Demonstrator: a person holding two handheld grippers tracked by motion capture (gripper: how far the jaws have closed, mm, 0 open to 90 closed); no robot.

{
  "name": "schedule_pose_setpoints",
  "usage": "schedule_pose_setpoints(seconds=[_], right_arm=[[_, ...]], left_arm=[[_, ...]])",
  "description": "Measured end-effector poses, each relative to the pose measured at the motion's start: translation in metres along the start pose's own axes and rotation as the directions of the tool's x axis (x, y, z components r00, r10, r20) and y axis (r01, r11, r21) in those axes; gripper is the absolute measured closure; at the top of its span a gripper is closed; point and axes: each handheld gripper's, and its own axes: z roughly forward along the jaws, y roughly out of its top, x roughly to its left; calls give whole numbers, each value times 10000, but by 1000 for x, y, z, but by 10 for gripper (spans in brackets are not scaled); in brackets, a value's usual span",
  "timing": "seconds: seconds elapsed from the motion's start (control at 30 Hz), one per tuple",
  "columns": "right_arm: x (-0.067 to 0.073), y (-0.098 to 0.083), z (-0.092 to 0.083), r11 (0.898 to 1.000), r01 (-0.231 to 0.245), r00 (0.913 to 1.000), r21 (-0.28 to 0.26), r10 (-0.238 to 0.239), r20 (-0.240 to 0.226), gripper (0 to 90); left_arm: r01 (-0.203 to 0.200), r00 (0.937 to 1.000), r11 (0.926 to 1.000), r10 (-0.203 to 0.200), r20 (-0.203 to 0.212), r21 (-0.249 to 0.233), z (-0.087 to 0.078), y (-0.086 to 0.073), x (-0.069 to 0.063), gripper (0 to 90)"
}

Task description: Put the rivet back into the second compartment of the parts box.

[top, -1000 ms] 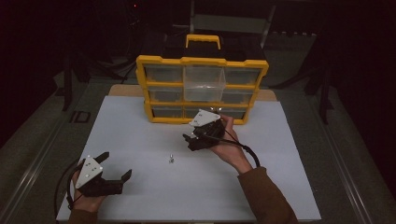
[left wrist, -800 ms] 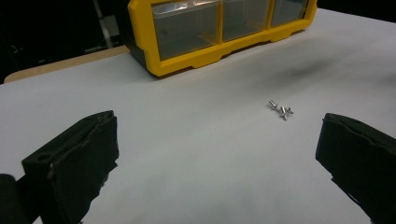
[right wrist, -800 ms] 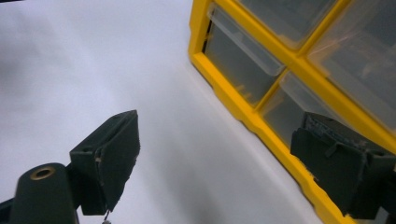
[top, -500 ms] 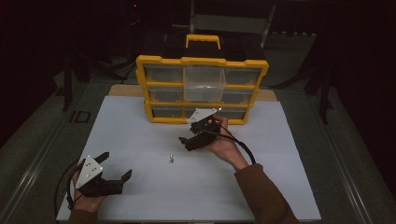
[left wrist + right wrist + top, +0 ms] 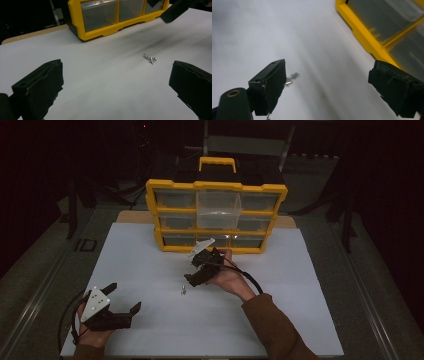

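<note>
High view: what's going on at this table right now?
A person sits at a white table with a two-jaw gripper in each hand. The right gripper, jaws open, is held just above a few small metal screws lying loose on the table, in front of a yellow drawer organizer whose middle clear drawer is pulled out. The left gripper rests near the table's front edge, jaws open and holding nothing. No screw is gripped yet.

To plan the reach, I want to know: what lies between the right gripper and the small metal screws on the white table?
Nothing: in the high view, bare white table separates the right gripper from the screws.
</note>
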Motion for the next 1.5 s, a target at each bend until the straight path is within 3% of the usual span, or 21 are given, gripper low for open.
schedule_pose_setpoints(seconds=[0.53,0.77,1.17,1.5], right_arm=[[17,3,47,9937,434,9991,1033,-429,-65,128],[18,1,61,9894,476,9989,1375,-479,-10,128],[17,-4,77,9772,363,9988,2094,-423,246,132],[7,-11,73,9688,-33,9989,2477,-84,459,138]], left_arm=[[-10,10000,10000,10,18,-6,0,0,0,0],[-1,10000,10000,1,24,-4,0,0,0,0],[-1,10000,10000,1,10,2,0,0,0,0],[0,10000,10000,0,8,12,0,0,0,0]])
